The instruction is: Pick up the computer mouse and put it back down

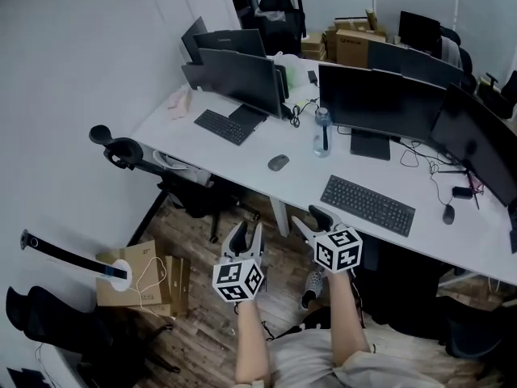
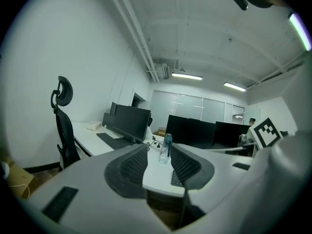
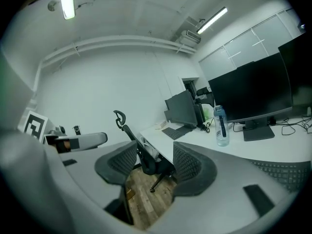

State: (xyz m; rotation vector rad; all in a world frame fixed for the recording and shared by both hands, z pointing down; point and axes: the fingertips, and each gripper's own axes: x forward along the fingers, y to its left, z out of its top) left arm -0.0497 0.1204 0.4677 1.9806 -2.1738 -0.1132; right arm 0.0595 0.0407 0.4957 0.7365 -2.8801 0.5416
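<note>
So the mouse (image 1: 278,162) we're after looks like the small grey one on the white desk (image 1: 258,156). It's near the front edge, just left of the water bottle (image 1: 323,132) and between the two keyboards. There's a darker second mouse (image 1: 448,213) further along to the right, but the grey one is the closer of the two. Our guess on handling is that it's light, with a stiff plastic shell that's smooth and rounded, so a bit slippery. We can't see a cable on it, so probably nothing will tug back. We'd pinch it across its two long sides, around the middle and low down, not on the top hump or the buttons. The left tongs (image 1: 249,231) and right tongs (image 1: 311,219) both hang over the wooden floor (image 1: 202,297), short of the desk edge. The mouse sits well apart from them, up on the desk and roughly in line with the gap between the pair. Both are empty, with the left jaws moderately apart and the right ones a bit wider. We can't pick out the mouse in either gripper view.
</note>
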